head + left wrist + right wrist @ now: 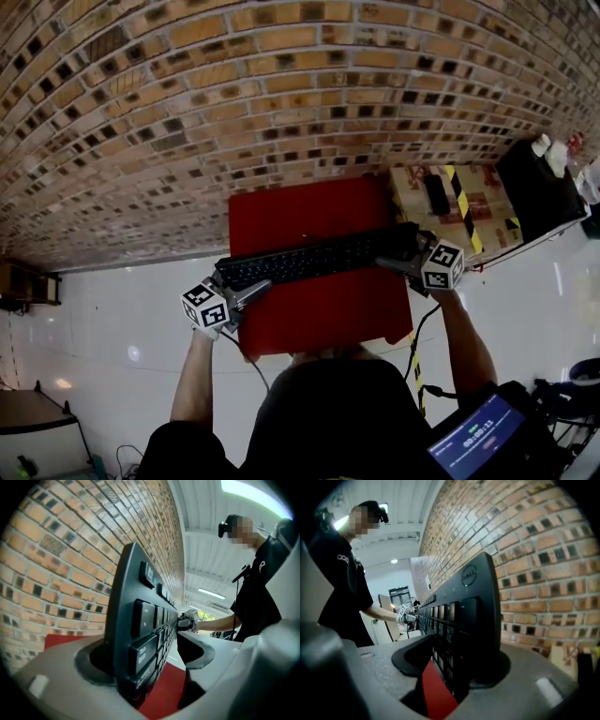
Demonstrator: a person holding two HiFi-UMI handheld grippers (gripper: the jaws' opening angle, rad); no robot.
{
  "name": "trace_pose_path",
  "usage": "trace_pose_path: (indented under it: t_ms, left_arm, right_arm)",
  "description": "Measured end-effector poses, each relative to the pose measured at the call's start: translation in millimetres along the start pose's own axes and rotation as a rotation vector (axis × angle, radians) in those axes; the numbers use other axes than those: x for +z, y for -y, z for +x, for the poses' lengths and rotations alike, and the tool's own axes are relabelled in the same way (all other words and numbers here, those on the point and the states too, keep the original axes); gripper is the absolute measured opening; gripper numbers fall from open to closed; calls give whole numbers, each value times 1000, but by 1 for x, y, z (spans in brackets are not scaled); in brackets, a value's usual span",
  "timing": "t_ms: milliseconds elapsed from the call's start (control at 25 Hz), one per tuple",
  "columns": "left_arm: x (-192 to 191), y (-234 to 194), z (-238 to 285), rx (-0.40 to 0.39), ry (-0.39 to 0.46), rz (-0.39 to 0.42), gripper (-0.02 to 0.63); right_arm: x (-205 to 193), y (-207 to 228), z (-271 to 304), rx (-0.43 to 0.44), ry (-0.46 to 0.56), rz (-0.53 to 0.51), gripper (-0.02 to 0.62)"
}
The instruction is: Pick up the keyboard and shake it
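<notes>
A: Pictured where?
B: Against a brick wall [281,94], over a red table [319,323].
A: Showing what?
B: A black keyboard [314,258], stretched crosswise over the table's far half, one end between each gripper's jaws. Lifted or resting, impossible to tell.
A: Gripped at both ends?
B: Clamped only in the right gripper [398,265], pads on keys and back. Loose in the left gripper [251,291], jaws spread, back against one and clear of the other.
A: Any lettering?
B: Round logo [469,576] reading "DELL" at the right-hand corner; key legends too blurred.
</notes>
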State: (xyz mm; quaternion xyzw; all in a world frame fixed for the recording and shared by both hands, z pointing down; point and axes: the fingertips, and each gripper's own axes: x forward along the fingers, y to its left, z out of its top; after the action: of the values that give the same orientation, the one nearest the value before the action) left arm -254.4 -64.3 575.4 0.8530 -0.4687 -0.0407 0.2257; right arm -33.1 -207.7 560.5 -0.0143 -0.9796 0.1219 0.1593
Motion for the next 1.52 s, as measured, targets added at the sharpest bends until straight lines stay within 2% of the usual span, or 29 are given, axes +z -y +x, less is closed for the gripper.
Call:
trace_pose_path:
  t_ms: [160,320,520,760,920,1040,1160,1360,1520]
  left_arm:
    - [24,-9,4,71,15,88,423]
    - [60,-19,2,144,123,168,445]
    - [99,-7,-4,184,201,312,440]
    - [151,6,3,218,253,481,443]
    - [174,17,0,264,236,584,431]
    - [190,27,-5,287,265,638,431]
    - [200,38,-13,309,284,672,433]
    - [206,33,-15,319,298,683,433]
    - [215,35,-20,335,335,690,436]
  right_arm:
    - [50,-2,-6,-73,49,-242,239]
    - [91,-3,-5,-131,96,-437,256]
    - [128,-11,-14,-185,107,-591,273]
    - [168,-4,-29,-271,203,-670,304]
    - [186,-3,-33,-292,241,-690,314]
    - [204,-12,-40,-292,287,-732,316]
    - [217,-24,-45,-294,348,-765,324]
    - [216,-10,-37,-318,294,-758,330]
    - [231,-16,-35,-328,293,-825,337]
